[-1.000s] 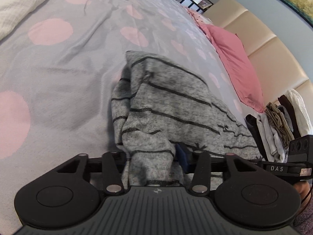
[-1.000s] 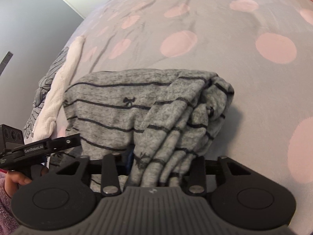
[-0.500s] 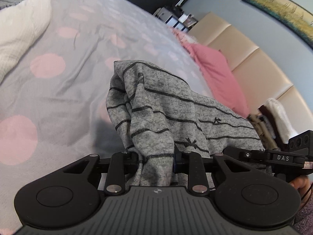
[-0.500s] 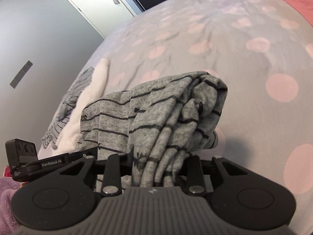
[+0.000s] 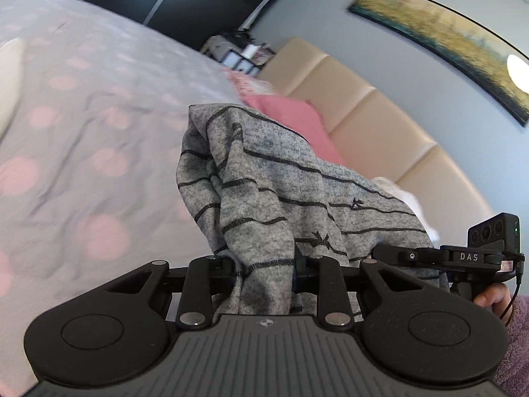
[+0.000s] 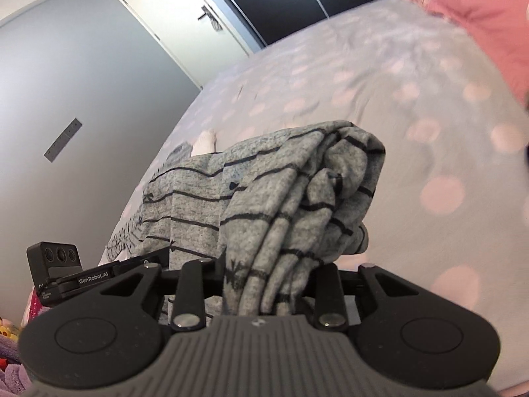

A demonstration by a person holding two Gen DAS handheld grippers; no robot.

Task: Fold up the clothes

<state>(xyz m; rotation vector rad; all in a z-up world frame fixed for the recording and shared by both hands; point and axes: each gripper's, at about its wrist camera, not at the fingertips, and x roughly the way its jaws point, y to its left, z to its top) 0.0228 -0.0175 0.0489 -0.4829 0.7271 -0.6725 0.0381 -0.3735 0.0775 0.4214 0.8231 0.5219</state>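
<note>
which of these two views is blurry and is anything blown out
Left wrist view: dotted bedspread smeared by motion, striped grey garment sharp, bright glare spot on the painting. Right wrist view: bedspread likewise soft, door washed out, straight edges bowed by the fisheye.

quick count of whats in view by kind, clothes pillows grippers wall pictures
Clothes: 2, the grey knit top with thin black stripes held up between both grippers, and a white knit garment lying on the dotted bedspread.
Pillows: 1, pink.
Grippers: 2, left gripper and right gripper, each clamped on the top.
Wall pictures: 1, a framed landscape.
Total: 6
</note>
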